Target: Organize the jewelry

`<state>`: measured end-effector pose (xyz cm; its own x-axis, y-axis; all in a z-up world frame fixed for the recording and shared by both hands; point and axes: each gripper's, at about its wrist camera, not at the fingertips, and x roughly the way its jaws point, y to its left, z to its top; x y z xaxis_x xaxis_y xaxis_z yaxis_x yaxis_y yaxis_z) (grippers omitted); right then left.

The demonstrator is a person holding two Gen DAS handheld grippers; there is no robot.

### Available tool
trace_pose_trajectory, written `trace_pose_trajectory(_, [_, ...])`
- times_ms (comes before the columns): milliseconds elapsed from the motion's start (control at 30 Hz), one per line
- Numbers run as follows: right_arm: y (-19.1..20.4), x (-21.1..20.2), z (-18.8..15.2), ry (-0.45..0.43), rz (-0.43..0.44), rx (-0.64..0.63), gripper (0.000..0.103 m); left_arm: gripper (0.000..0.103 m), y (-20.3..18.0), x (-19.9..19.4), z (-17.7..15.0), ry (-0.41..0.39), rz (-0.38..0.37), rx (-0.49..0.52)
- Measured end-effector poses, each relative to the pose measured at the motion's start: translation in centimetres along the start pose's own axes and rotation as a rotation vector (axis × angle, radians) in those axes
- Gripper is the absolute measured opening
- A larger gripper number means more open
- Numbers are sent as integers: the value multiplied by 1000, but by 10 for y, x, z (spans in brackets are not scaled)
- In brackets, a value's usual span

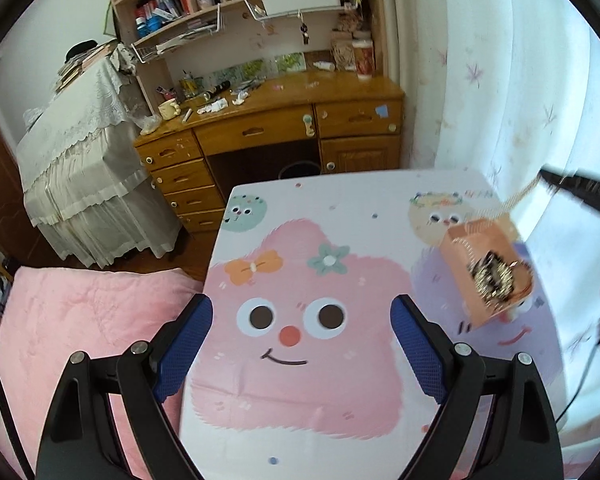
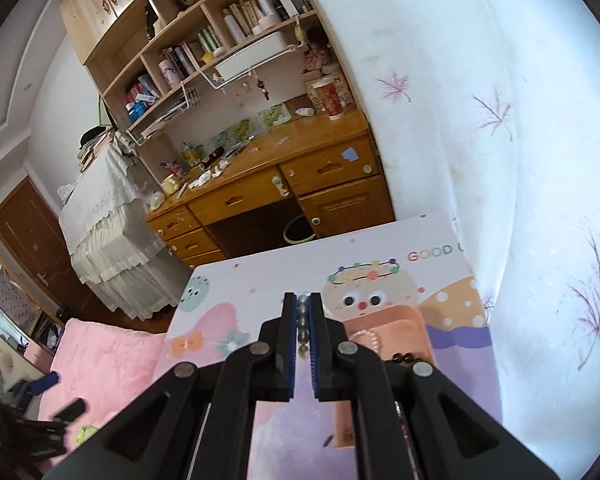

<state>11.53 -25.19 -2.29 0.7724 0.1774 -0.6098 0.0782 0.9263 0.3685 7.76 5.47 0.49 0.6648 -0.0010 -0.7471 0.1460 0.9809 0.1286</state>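
Two claws: right claw (image 2: 303, 312) clamped on a bead strand (image 2: 302, 326), its end hidden; left claw (image 1: 302, 344) wide, empty; blurred tray (image 1: 486, 268), contents unclear, above worktop (image 1: 300, 420).

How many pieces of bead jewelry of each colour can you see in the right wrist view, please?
Grey bead strand, pinched in the right gripper: 1
Pale pink bracelet, in the tray: 1
Dark bracelet, in the tray: 1
Total: 3
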Motion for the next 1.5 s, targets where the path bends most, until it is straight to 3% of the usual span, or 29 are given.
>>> trace_pose_trajectory(100, [-14,27,-15,45,28,-45,5,89,-13,-6,2,-9,15,-9])
trace_pose_trajectory(167, [-22,50,-30,141,8,-52,6,89,-21,-9,2,-7,26,-6])
trace_pose_trajectory(200, [-29,66,-41,248,-42,-54,6,89,-25,-10,2,-6,29,-3])
trace_pose_trajectory(267, [-37,77,-58,358,-50,-35,7,89,-34,-16,-1,-11,29,6])
trace_pose_trajectory(300, [-40,77,-67,381,-36,-24,8,89,-38,-18,-3,-12,27,10])
trace_pose_trajectory(333, [-41,73,-78,390,-36,-23,17,89,-42,-20,-5,-10,23,15])
trace_pose_trajectory(367, [-41,70,-83,395,-40,-29,24,89,-47,-21,-7,-6,14,23])
trace_pose_trajectory(400, [-41,66,-90,399,-43,-36,42,89,-51,-23,-9,-7,5,28])
trace_pose_trajectory(433, [-40,61,-96,402,-43,-40,52,89,-54,-25,-11,-11,-14,30])
trace_pose_trajectory(567, [-31,37,-117,419,-45,-21,65,89,-60,-25,-17,-25,-53,12])
trace_pose_trajectory(633, [-26,24,-126,421,-61,-31,76,89,-62,-24,-20,-35,-84,17])
trace_pose_trajectory(733, [-15,7,-137,424,-110,-52,79,91,-64,-21,-25,-31,-91,47])
trace_pose_trajectory(833, [-7,-11,-143,443,-114,4,82,94,-58,-12,-29,28,-96,42])
trace_pose_trajectory(1067, [13,-60,-147,463,8,273,84,94,-35,-1,-40,189,-183,-9])
trace_pose_trajectory(1433, [87,-96,-148,324,-144,87,84,102,-23,-30,-68,125,-107,-53])
trace_pose_trajectory(1500, [99,-99,-151,317,-148,23,89,102,-22,-36,-69,105,-101,-55])
